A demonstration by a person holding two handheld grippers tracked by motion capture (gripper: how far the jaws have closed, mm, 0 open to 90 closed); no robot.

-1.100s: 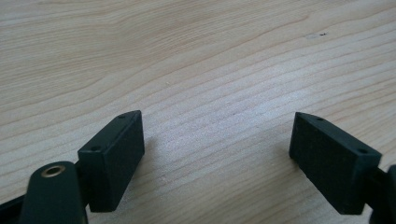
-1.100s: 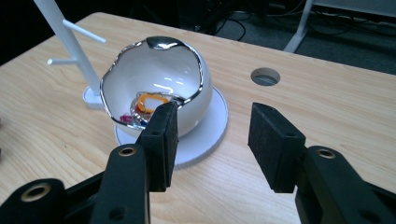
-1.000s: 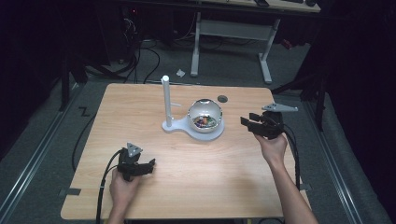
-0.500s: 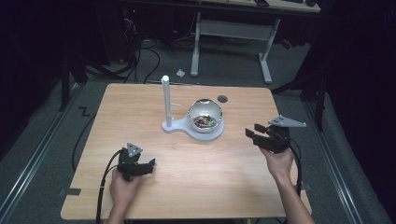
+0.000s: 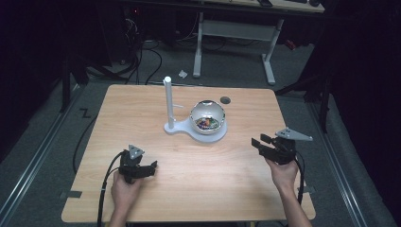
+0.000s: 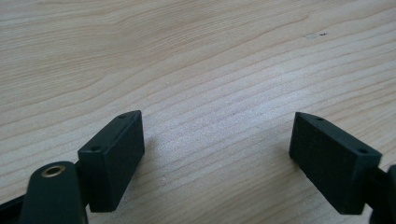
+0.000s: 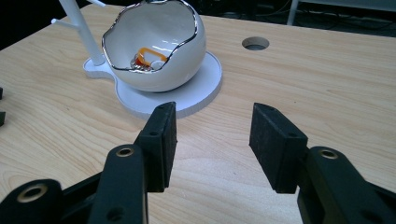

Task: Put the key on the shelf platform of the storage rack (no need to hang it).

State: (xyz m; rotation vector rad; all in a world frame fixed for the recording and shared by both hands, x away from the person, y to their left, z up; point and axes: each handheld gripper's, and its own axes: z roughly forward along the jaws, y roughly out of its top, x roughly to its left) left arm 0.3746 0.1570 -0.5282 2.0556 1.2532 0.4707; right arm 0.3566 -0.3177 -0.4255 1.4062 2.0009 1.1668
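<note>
A white egg-shaped bowl (image 5: 207, 117) (image 7: 154, 51) with a silvery jagged rim sits on a white stand base (image 5: 189, 132) (image 7: 205, 88) at the table's middle; small colourful items, one orange, lie inside. A white post (image 5: 168, 101) (image 7: 81, 30) rises from the stand's left end. My right gripper (image 5: 257, 143) (image 7: 212, 135) hovers right of the stand, pointing at the bowl, open with nothing between its jaws. My left gripper (image 5: 151, 168) (image 6: 217, 149) rests at the near left over bare wood, open and empty.
The wooden table (image 5: 142, 109) has a round cable hole (image 5: 225, 100) (image 7: 255, 43) behind the bowl. Cables trail from both grippers off the near edge. A white desk frame (image 5: 236, 33) and floor cables lie beyond the far edge.
My right gripper has drawn back from beside the bowl toward the near right and sunk lower. The left gripper has stayed put.
</note>
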